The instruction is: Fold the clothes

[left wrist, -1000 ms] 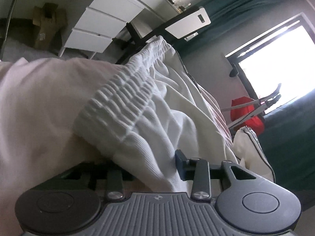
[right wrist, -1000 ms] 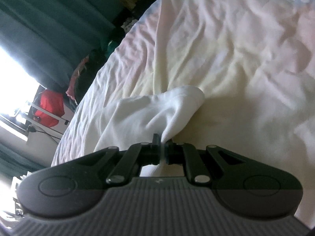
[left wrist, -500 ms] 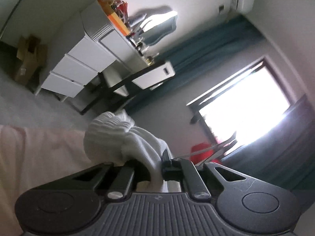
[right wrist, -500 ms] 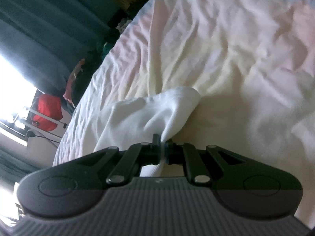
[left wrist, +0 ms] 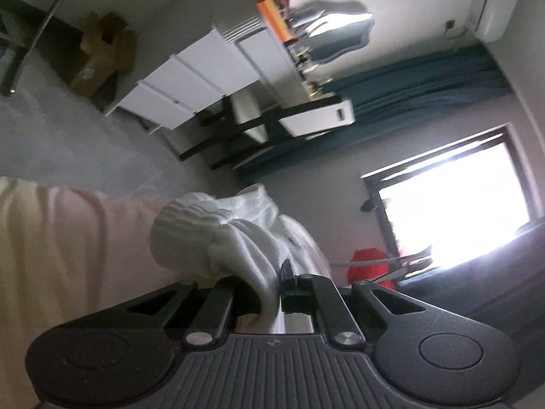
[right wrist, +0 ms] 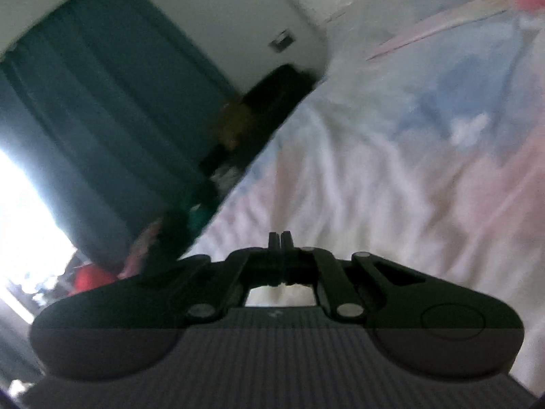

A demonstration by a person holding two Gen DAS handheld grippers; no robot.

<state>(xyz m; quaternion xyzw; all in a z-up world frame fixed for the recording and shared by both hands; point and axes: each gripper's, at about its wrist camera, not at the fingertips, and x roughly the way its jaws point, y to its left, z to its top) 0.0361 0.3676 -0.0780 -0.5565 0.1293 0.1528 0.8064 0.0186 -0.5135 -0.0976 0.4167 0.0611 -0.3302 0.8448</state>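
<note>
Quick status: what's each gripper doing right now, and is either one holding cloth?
Left gripper: shut on the white garment, near its ribbed waistband.
Right gripper: shut, fingertips together; no cloth visible between them above the bedsheet.

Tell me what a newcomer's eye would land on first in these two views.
In the left wrist view, the bunched white garment sits dead centre, pinched in the left gripper, with the glaring bright window to its right. In the right wrist view, the right gripper is shut with no cloth visible between its fingers, over a rumpled pastel bedsheet, blurred, with dark teal curtains at left.
</note>
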